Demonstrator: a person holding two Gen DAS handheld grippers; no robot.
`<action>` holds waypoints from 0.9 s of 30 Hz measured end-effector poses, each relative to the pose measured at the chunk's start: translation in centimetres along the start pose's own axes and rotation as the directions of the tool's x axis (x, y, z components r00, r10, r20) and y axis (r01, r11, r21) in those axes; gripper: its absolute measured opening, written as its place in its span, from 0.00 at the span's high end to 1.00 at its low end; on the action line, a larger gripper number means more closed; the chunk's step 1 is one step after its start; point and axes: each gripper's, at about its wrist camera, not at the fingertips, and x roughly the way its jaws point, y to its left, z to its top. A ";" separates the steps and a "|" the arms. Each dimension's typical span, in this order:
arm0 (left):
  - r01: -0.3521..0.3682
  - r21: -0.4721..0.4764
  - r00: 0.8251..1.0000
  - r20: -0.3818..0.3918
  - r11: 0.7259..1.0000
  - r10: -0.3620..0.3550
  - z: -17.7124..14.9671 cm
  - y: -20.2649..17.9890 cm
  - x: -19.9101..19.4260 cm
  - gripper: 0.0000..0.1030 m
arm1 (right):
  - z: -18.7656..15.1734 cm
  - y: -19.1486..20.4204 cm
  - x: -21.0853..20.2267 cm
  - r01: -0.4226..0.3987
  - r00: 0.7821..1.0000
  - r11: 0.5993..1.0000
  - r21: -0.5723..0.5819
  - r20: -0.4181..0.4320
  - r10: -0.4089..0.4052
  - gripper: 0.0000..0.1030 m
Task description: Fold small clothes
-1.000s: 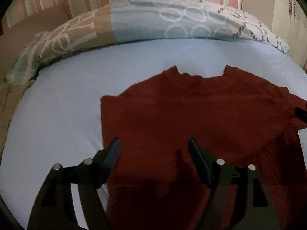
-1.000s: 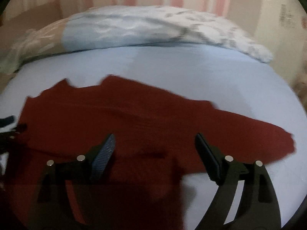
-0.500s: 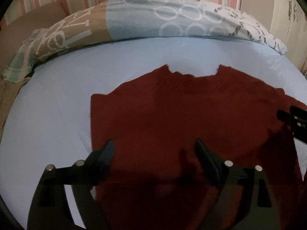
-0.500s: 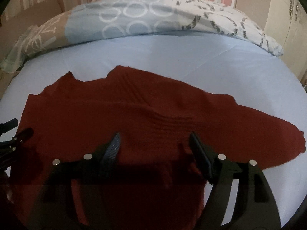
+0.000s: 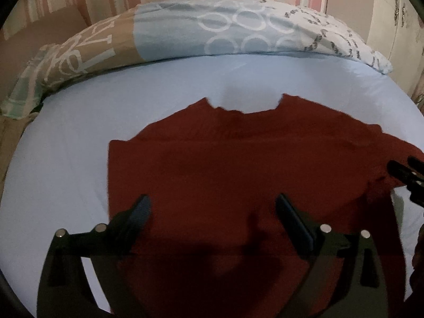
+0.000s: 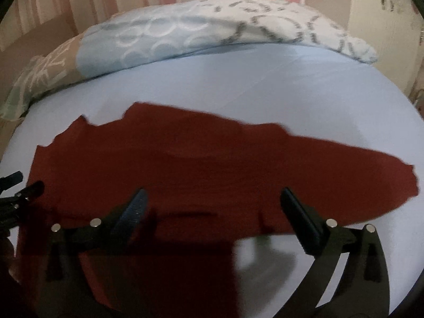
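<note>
- Dark red knit sweater (image 5: 238,175) lies flat on the bed's smooth pale-blue sheet (image 5: 66,172), neckline toward the patterned duvet (image 5: 185,29).
- One sleeve (image 6: 357,180) stretched out sideways.
- Left tongs (image 5: 212,212) and right tongs (image 6: 212,206): both just opened wide, empty, above the knit.

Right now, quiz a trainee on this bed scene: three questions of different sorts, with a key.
1. True or false: the left gripper is shut on the sweater.
2. Which sleeve of the sweater lies stretched out on the sheet: A) the one on the right gripper's side, B) the one on the left gripper's side?
3. Fill in: the sweater's neckline faces the ____.

Key: 1 false; 2 A; 3 pillow.
</note>
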 end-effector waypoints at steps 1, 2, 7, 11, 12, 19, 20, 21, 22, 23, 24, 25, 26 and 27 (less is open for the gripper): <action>0.003 0.001 1.000 0.001 1.000 -0.003 0.1 -0.4 -0.1 0.07 | -0.1 -1.5 -0.5 0.028 1.000 1.000 0.010 0.002 -0.028 0.03; 0.003 0.004 1.000 0.005 1.000 -0.003 0.2 -0.9 -0.2 0.07 | -0.2 -2.8 -0.8 0.046 0.999 0.999 0.023 0.003 -0.046 0.03; -0.001 0.047 1.000 0.023 0.999 0.000 0.9 -5.1 0.0 0.04 | -2.1 -11.6 -1.9 0.157 0.988 0.981 0.118 -0.015 -0.157 0.03; 0.018 0.075 0.999 0.029 0.997 -0.021 1.5 -8.6 0.8 0.04 | -3.2 -18.7 -2.1 0.174 0.985 0.954 0.244 -0.041 -0.169 0.03; 0.019 0.085 0.999 0.026 0.996 -0.021 1.8 -9.6 1.2 0.04 | -3.4 -20.3 -2.1 0.169 0.986 0.944 0.283 -0.044 -0.163 0.03; 0.028 0.122 0.998 0.046 0.992 -0.034 3.7 -16.4 2.0 0.04 | -3.7 -27.1 -1.8 0.182 0.983 0.901 0.393 -0.040 -0.181 0.07; 0.030 0.129 0.998 0.046 0.991 -0.036 3.9 -17.4 2.1 0.04 | -3.8 -27.9 -1.5 0.195 0.980 0.898 0.395 -0.050 -0.191 0.07; 0.034 0.139 0.998 0.046 0.990 -0.041 4.0 -18.5 2.1 0.04 | -3.9 -28.6 -1.1 0.195 0.980 0.895 0.401 -0.057 -0.188 0.09; 0.033 0.147 0.998 0.048 0.989 -0.041 4.2 -19.5 2.2 0.04 | -4.0 -29.2 -0.7 0.187 0.982 0.891 0.413 -0.066 -0.175 0.13; 0.031 0.152 0.998 0.049 0.988 -0.039 4.3 -20.3 2.3 0.04 | -4.2 -30.1 0.0 0.180 0.984 0.884 0.431 -0.082 -0.160 0.15; 0.043 0.154 0.998 0.044 0.987 -0.050 4.4 -21.4 2.4 0.04 | -4.2 -30.6 0.5 0.167 0.986 0.878 0.448 -0.092 -0.140 0.16; 0.056 0.155 0.997 0.037 0.986 -0.063 4.5 -22.2 2.5 0.04 | -4.1 -31.0 0.9 0.143 0.989 0.870 0.471 -0.089 -0.115 0.16; 0.064 0.157 0.997 0.032 0.986 -0.070 4.7 -23.0 2.5 0.04 | -4.1 -31.1 1.1 0.128 0.992 0.866 0.484 -0.080 -0.101 0.18; 0.069 0.163 0.997 0.034 0.984 -0.076 4.8 -23.8 2.5 0.04 | -4.0 -31.0 1.2 0.118 0.993 0.863 0.492 -0.072 -0.094 0.18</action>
